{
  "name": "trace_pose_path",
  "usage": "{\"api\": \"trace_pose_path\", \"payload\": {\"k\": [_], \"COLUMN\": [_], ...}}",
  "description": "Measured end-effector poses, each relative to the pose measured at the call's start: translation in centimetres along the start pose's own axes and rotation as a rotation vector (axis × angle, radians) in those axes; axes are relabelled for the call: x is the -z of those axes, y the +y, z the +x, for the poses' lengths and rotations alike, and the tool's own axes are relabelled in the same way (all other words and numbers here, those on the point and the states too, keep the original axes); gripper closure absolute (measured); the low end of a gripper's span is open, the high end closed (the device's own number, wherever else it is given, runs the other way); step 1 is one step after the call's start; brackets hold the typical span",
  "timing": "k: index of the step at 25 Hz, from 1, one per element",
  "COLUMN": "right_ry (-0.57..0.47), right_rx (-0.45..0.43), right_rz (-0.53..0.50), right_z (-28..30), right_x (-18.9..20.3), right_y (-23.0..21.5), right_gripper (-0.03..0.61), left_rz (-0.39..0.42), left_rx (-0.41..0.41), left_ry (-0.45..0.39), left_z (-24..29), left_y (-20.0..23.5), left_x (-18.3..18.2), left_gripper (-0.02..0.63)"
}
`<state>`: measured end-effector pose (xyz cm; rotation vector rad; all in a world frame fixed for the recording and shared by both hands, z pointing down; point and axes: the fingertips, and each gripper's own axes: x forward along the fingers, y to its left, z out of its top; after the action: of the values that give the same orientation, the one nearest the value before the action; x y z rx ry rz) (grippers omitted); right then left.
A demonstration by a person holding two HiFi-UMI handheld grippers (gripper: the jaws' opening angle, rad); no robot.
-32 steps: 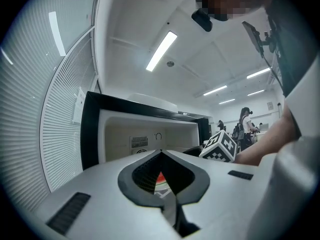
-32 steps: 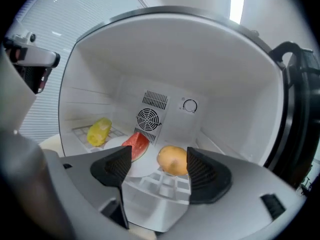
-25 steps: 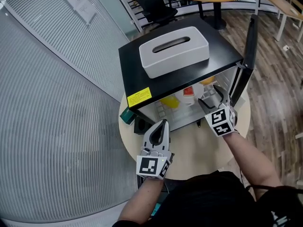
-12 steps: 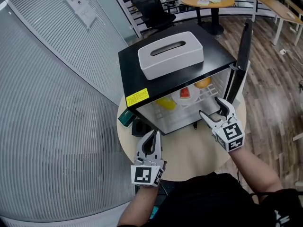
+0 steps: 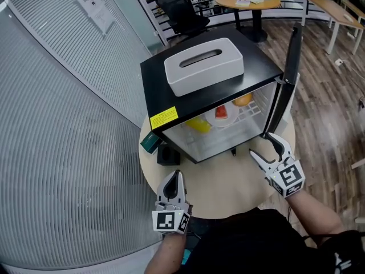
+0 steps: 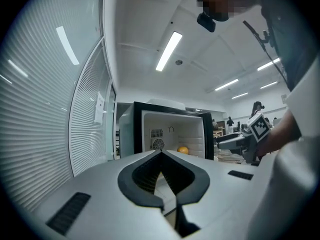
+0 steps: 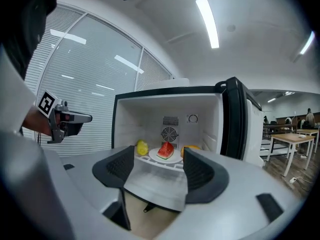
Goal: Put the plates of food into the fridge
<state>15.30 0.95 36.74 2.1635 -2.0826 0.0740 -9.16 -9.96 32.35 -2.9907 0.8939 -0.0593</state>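
Fingers on the right gripper (image 5: 259, 143) stand wide with nothing between them, having just eased slightly inward; those on the left gripper (image 5: 173, 178) are pressed together, empty. The plate (image 7: 165, 155) of watermelon sits on the fridge (image 5: 171, 90) shelf, between a yellow fruit (image 7: 142, 147) and an orange (image 5: 243, 100). Shutting the door (image 5: 287, 67) seems to be what remains: push its outer face in one smooth arc. The right gripper is just beside the door's lower edge, over bare counter (image 5: 228, 193).

Tissue box (image 5: 203, 65) on fridge (image 5: 159, 90); plate (image 7: 170, 160) inside fridge; fridge on table (image 5: 228, 188).
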Motion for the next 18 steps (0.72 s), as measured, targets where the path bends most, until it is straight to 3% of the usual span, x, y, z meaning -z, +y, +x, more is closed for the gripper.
{"api": "trace_pose_path", "payload": {"k": [4,10,18], "right_ry": [-0.022,0.000,0.033], "right_rx": [0.041,0.101,0.092], "right_rz": [0.011,0.033,0.048], "right_z": [-1.3,-2.8,-3.2], "right_x": [0.6,2.6,4.0], "right_y": [-0.4,-1.6,-1.8], "right_gripper": [0.322,0.533,0.571], "left_rz": [0.001,0.003,0.005], "left_rx": [-0.009,0.001,-0.002], "left_ry": [0.001,0.010,0.019], "left_z": [-0.4,-0.4,-0.3], "left_y": [0.2,-0.2,0.0], "left_x": [0.4,1.0,1.2], "left_gripper": [0.609,0.609,0.609]}}
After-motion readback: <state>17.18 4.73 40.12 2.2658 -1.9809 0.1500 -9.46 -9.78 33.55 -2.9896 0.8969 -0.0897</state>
